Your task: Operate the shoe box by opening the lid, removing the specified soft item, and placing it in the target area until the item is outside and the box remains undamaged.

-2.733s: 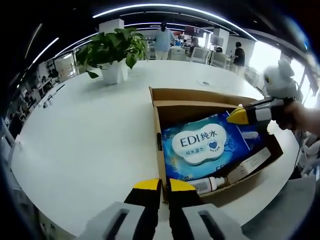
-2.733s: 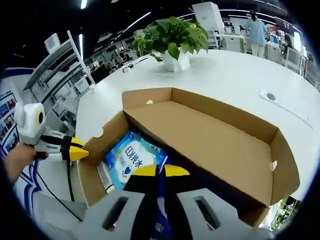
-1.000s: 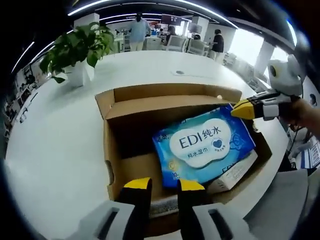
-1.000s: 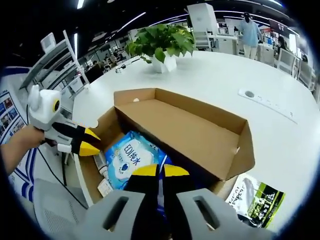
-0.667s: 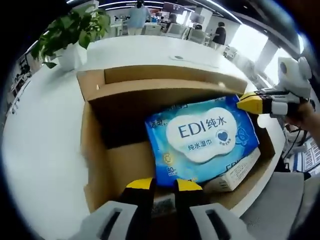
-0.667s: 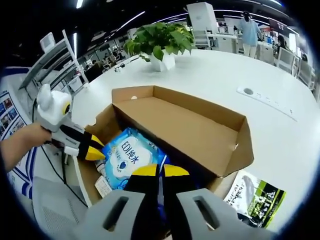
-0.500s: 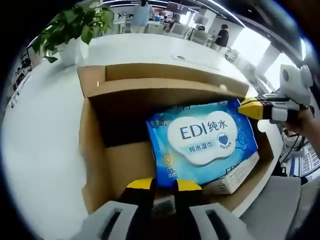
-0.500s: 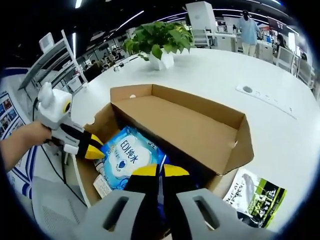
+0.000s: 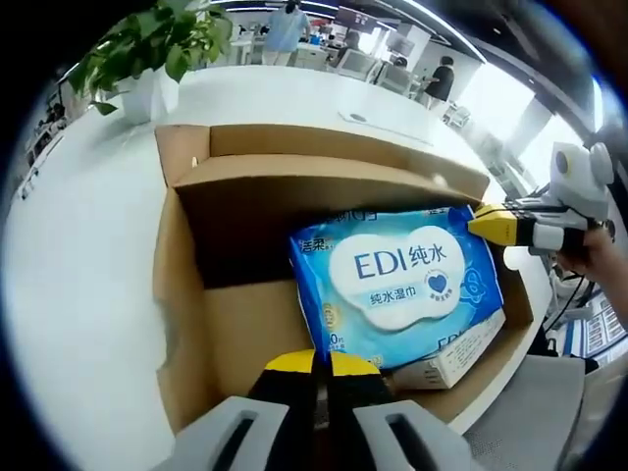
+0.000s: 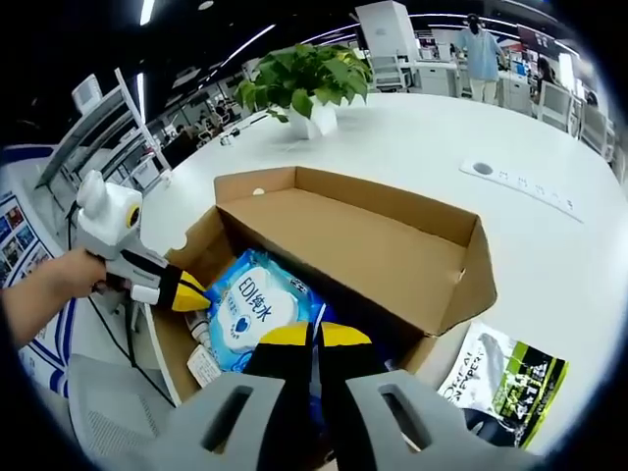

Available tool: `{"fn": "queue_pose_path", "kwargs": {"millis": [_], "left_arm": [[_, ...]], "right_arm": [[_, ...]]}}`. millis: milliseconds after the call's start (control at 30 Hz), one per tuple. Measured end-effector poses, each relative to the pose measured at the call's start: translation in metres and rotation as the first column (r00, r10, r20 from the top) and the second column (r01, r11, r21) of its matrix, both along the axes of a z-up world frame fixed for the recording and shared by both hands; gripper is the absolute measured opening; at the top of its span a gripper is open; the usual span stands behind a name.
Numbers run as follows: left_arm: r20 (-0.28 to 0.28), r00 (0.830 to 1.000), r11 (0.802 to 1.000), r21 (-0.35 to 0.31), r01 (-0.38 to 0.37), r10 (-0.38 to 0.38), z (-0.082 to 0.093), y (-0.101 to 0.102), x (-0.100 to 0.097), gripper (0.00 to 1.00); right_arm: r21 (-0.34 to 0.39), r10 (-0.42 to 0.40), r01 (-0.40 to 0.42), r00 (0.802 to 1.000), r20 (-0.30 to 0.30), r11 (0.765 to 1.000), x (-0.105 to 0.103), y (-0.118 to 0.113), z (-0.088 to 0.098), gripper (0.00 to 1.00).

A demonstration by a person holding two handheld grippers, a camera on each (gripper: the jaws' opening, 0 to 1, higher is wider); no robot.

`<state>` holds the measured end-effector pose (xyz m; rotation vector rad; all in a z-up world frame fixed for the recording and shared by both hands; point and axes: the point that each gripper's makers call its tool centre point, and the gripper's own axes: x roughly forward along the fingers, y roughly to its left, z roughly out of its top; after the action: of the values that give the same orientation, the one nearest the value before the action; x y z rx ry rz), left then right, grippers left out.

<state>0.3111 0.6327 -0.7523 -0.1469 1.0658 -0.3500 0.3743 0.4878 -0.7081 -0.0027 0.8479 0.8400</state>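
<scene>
Removal is the step in hand: the shoe box (image 9: 186,294) stands on the white table (image 9: 78,255) with its lid (image 10: 373,245) already folded back, and the soft item, a blue wet-wipe pack (image 9: 397,285), lies inside, not yet out.

Left gripper (image 9: 314,361): jaws pressed together at the near edge of the pack, tips just short of or touching it; whether film is caught between them cannot be told.

Right gripper (image 10: 314,335): jaws closed at the pack's right end, apparently pinching its edge; in the left gripper view its yellow tips meet the pack's far right corner.

A small white carton (image 9: 456,353) lies under the pack's near right side.

Judged next move: confirm both pinches, lift the pack straight up clear of the box walls without dragging cardboard, then carry it to the target area.
</scene>
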Motion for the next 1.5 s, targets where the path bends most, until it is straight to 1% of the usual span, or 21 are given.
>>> {"fn": "queue_pose_path", "kwargs": {"millis": [167,367,633,800,933,1100,1500], "left_arm": [[0.022,1.0,1.0,-0.019,-0.009,0.009,0.008,0.001,-0.001,0.0],[0.042,0.999,0.999,-0.042,-0.018,0.02,0.02,-0.005,-0.005,0.0],[0.076,0.997,0.998,-0.066,-0.002,0.007,0.038,-0.014,-0.008,0.0],[0.102,0.995,0.997,-0.082,0.015,-0.006,0.05,-0.022,-0.008,0.0],[0.116,0.993,0.995,-0.093,0.038,-0.027,0.057,-0.029,-0.008,0.0],[0.133,0.991,0.991,-0.127,0.046,-0.029,0.067,-0.037,-0.006,0.0],[0.173,0.982,0.984,-0.152,0.098,-0.071,0.084,-0.068,-0.002,0.0]], "right_arm": [[0.026,-0.016,0.016,1.0,-0.01,1.0,-0.002,-0.002,0.005,0.0],[0.048,-0.024,0.025,1.0,-0.013,0.999,-0.005,-0.004,0.014,0.0],[0.072,-0.036,0.037,0.999,-0.018,0.997,-0.005,-0.011,0.024,0.0],[0.083,-0.05,0.052,0.999,-0.021,0.995,-0.005,-0.02,0.031,0.0],[0.109,-0.077,0.082,0.996,-0.048,0.991,-0.004,-0.027,0.037,0.0],[0.118,-0.091,0.097,0.995,-0.049,0.988,-0.005,-0.038,0.045,0.0],[0.134,-0.156,0.163,0.986,-0.062,0.977,0.0,-0.069,0.055,0.0]]}}
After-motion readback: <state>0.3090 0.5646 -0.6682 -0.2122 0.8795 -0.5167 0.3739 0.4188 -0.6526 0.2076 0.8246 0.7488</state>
